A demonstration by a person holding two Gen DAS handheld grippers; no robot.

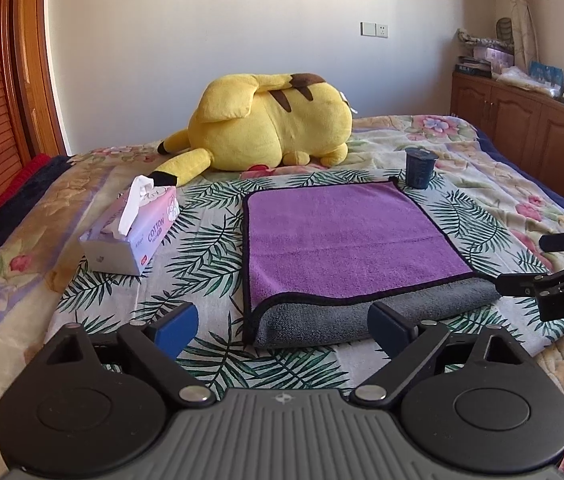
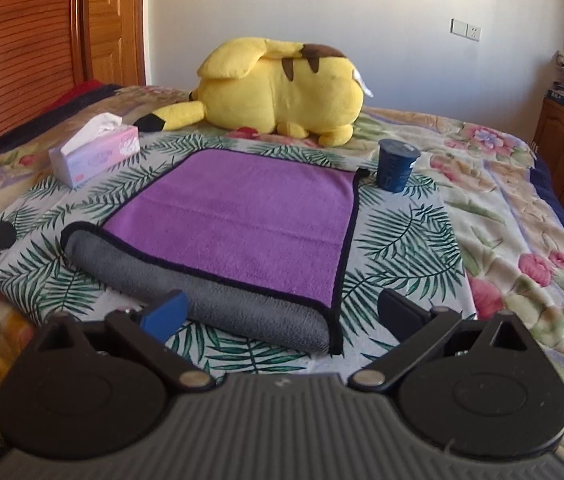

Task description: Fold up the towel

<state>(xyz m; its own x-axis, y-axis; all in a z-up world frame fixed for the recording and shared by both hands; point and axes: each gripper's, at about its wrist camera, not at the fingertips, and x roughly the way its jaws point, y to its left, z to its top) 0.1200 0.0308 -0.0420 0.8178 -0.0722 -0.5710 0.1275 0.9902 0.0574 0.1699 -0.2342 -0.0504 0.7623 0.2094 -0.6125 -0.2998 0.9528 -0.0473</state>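
A purple towel [image 1: 342, 236] with a grey underside and black trim lies on the leaf-print bedspread, folded over once, with the grey fold along its near edge. It also shows in the right wrist view [image 2: 242, 224]. My left gripper [image 1: 282, 330] is open and empty, just short of the fold's near left corner. My right gripper [image 2: 282, 312] is open and empty, just short of the fold's near right corner. The right gripper also shows at the right edge of the left wrist view [image 1: 522, 264].
A big yellow plush toy [image 1: 274, 124] lies beyond the towel. A tissue box [image 1: 134, 232] stands to the towel's left. A dark blue cup [image 1: 420, 168] stands by the towel's far right corner. A wooden cabinet [image 1: 530, 120] runs along the right.
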